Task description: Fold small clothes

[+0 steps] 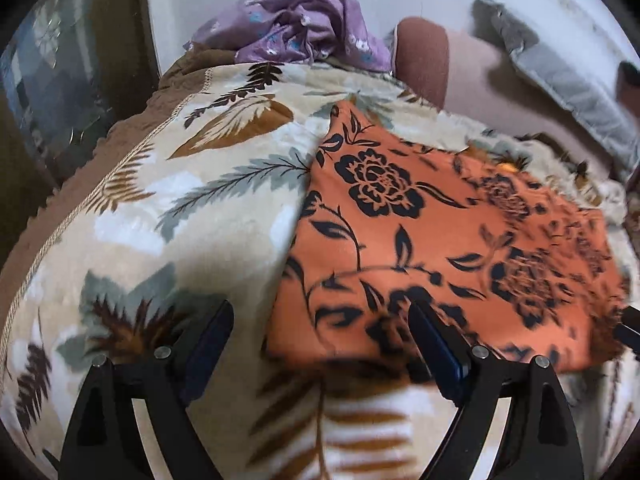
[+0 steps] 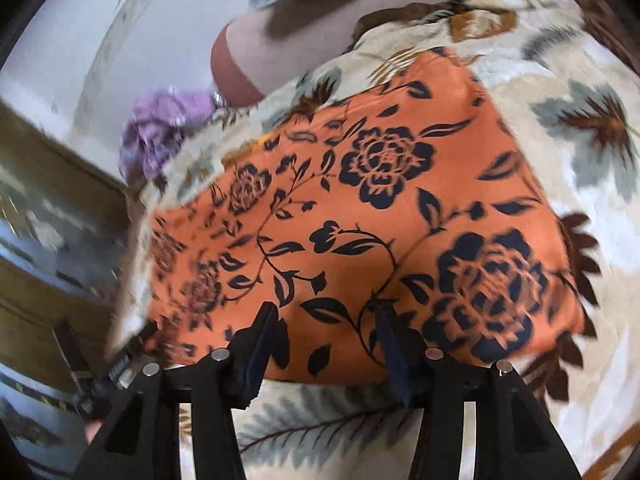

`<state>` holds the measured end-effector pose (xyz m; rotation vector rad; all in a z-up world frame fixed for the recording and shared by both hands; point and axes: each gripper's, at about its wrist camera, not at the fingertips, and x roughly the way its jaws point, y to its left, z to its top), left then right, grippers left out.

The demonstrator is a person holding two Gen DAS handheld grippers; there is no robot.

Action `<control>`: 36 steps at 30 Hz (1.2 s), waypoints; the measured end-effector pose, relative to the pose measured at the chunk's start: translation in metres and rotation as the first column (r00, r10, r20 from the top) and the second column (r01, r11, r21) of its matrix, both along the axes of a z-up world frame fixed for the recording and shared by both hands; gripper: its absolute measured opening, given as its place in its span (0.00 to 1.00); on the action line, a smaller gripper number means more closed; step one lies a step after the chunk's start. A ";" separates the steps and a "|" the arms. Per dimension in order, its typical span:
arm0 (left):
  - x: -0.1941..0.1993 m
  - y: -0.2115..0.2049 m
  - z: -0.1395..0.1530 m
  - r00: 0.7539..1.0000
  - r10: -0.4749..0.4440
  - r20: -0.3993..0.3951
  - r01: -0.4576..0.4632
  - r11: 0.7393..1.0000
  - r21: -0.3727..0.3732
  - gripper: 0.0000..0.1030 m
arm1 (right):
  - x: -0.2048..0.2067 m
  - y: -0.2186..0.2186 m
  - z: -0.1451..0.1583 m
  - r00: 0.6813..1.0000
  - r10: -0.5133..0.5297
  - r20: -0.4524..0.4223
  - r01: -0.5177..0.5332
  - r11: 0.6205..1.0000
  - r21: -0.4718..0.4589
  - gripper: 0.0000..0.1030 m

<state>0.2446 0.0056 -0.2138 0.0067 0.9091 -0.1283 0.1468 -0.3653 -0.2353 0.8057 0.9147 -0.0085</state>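
Observation:
An orange cloth with black flower print (image 1: 440, 240) lies flat in a folded rectangle on the leaf-patterned blanket (image 1: 200, 200). My left gripper (image 1: 322, 312) is open, its jaws wide apart over the cloth's near left corner, with nothing held. In the right wrist view the same orange cloth (image 2: 360, 220) fills the middle. My right gripper (image 2: 326, 318) is open, its jaws astride the cloth's near edge, with nothing between them. A crumpled purple garment (image 1: 312, 28) lies at the far end of the blanket, and it also shows in the right wrist view (image 2: 164, 128).
A pinkish-brown cushion (image 1: 424, 60) and a grey pillow (image 1: 552, 76) lie behind the blanket against a white wall. The blanket's brown edge (image 1: 76, 184) drops off on the left. A wooden cabinet (image 2: 48, 208) stands left in the right wrist view.

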 end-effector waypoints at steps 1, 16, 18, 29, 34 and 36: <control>-0.006 0.003 0.001 1.000 -0.001 -0.009 0.001 0.999 -0.036 0.87 | -0.007 -0.004 0.000 1.000 -0.014 0.011 0.014 0.999 0.047 0.54; -0.010 -0.004 -0.044 0.981 -0.072 -0.180 -0.043 0.826 -0.563 0.87 | -0.095 -0.046 -0.066 0.954 -0.299 -0.039 0.281 0.835 0.474 0.64; 0.000 -0.003 -0.047 0.985 -0.066 -0.157 -0.043 0.798 -0.601 0.87 | -0.089 -0.050 -0.066 0.948 -0.317 -0.022 0.291 0.838 0.462 0.64; 0.018 0.013 -0.055 0.994 -0.013 -0.111 -0.068 0.724 -0.687 0.32 | -0.052 -0.064 -0.066 0.931 -0.366 0.018 0.318 0.833 0.452 0.64; 0.021 0.012 -0.056 0.993 -0.009 -0.118 -0.073 0.739 -0.670 0.35 | -0.045 -0.059 -0.051 0.939 -0.342 0.049 0.300 0.878 0.374 0.65; 0.023 0.008 -0.059 0.989 -0.027 -0.144 -0.074 0.753 -0.654 0.48 | -0.050 -0.058 -0.056 0.939 -0.343 0.001 0.319 0.877 0.359 0.65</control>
